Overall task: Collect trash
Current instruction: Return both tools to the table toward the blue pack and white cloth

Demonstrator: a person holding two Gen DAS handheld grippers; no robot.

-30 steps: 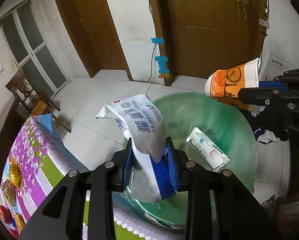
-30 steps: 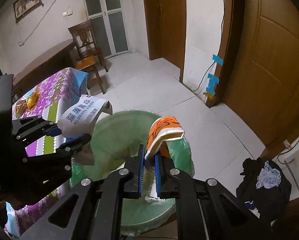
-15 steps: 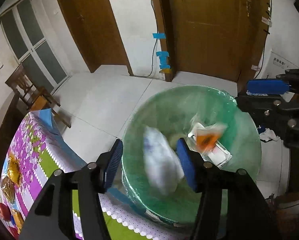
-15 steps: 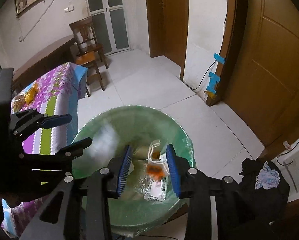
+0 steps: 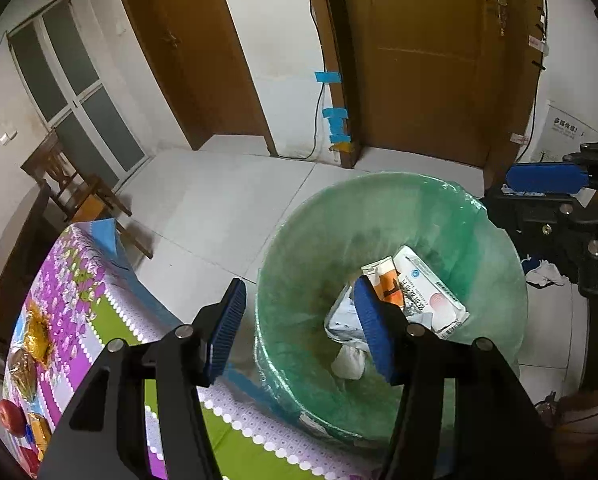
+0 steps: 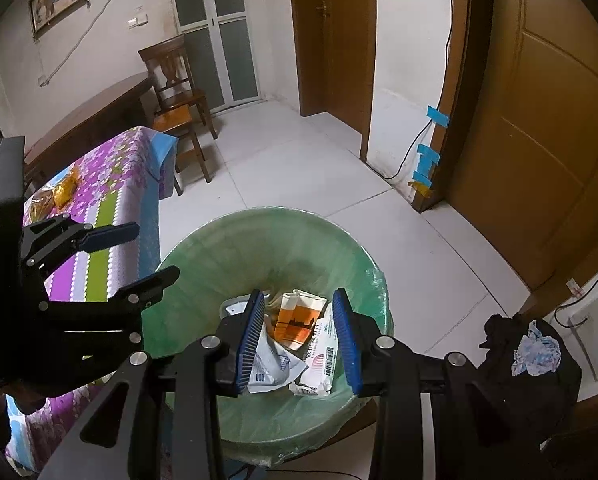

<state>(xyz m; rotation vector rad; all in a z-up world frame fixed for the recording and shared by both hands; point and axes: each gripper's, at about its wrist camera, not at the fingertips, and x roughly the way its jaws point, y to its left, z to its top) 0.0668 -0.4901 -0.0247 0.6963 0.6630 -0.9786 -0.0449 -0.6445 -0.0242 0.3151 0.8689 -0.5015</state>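
A bin lined with a green bag (image 5: 495,248) (image 6: 219,248) stands on the floor beside the table. Inside lie an orange and white paper cup (image 5: 385,284) (image 6: 297,318), a white wipes packet (image 5: 427,292) (image 6: 319,356) and a crumpled white and blue wrapper (image 5: 345,320) (image 6: 273,368). My left gripper (image 5: 299,328) is open and empty above the bin's near rim; it also shows in the right wrist view (image 6: 139,252). My right gripper (image 6: 299,336) is open and empty above the bin; it also shows in the left wrist view (image 5: 547,180).
A table with a purple floral cloth (image 5: 71,280) (image 6: 111,184) carries snack packets (image 5: 37,336) and a red apple (image 5: 11,416). A wooden chair (image 6: 179,92) stands behind it. Dark clothes (image 6: 527,364) lie on the floor at right. Brown doors (image 5: 427,56) line the wall.
Both grippers opened and dropped their loads. The wrapper and the orange cup fell into the bin and now lie at its bottom.
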